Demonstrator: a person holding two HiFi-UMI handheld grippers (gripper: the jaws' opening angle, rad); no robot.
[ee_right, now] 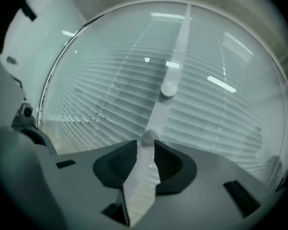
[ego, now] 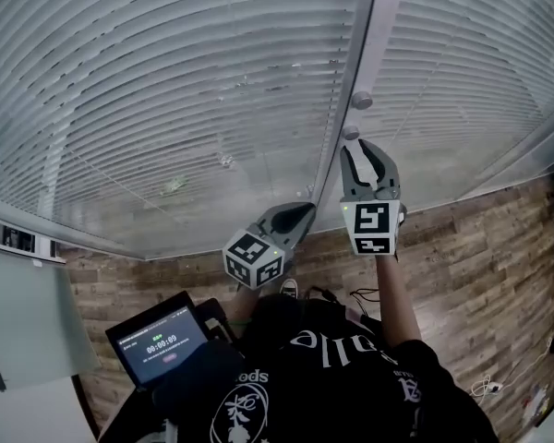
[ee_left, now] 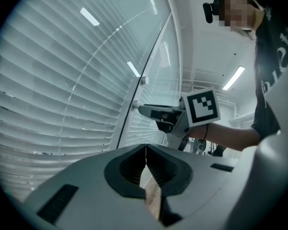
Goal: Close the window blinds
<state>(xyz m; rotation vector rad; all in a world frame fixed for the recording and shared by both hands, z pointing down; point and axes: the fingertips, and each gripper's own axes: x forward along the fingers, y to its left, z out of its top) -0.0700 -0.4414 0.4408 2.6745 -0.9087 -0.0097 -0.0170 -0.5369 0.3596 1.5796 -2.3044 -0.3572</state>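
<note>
White slatted blinds (ego: 166, 90) hang behind glass on both sides of a grey upright frame bar (ego: 369, 35). Two small round knobs sit on that bar, an upper knob (ego: 361, 101) and a lower knob (ego: 351, 132). My right gripper (ego: 362, 146) is raised to the bar. In the right gripper view its jaw tips stand on either side of the lower knob (ee_right: 150, 137) and touch it, with the upper knob (ee_right: 168, 89) beyond. My left gripper (ego: 305, 212) hangs lower, shut and holding nothing; its jaws (ee_left: 146, 147) meet tip to tip.
A tablet (ego: 157, 344) showing a timer stands at the lower left. A white panel (ego: 18, 312) is at the left edge. The wood-plank floor (ego: 480, 266) carries cables (ego: 487, 388) at the right. My right gripper's marker cube (ee_left: 200, 105) shows in the left gripper view.
</note>
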